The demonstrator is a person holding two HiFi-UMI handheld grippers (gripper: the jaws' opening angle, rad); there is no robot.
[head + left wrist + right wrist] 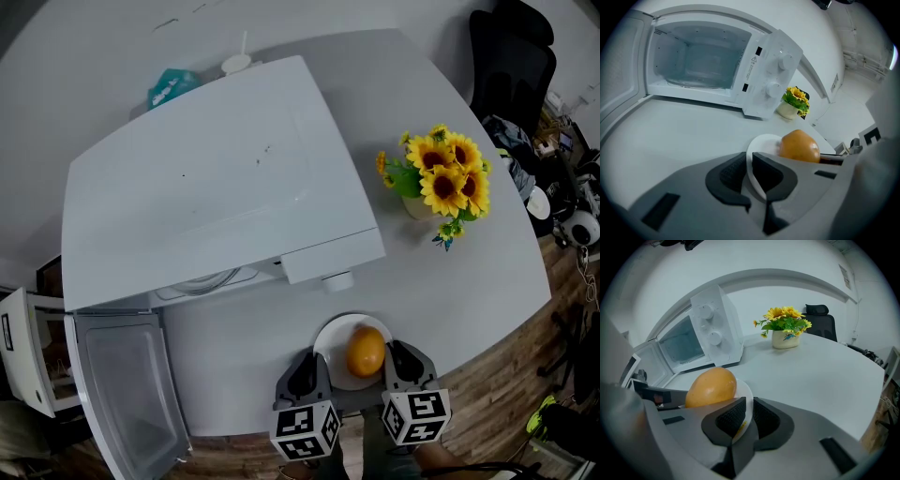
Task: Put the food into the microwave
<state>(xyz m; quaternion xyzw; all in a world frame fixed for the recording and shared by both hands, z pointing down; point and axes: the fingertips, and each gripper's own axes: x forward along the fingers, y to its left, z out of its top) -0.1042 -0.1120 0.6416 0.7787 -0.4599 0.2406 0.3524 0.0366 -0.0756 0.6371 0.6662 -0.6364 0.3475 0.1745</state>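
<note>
table (450, 281): one plate (330, 345), one fruit (366, 352)

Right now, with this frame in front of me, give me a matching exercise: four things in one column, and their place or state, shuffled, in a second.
Things:
1. microwave door
2. fruit
3. plate
4. flowers

Places or states:
A. pinched at its rim by the left claw and the right claw
B. standing on the table, right of the microwave in the head view
C. swung open
D. lying on the plate

Pairs: 1-C, 2-D, 3-A, 4-B.
</note>
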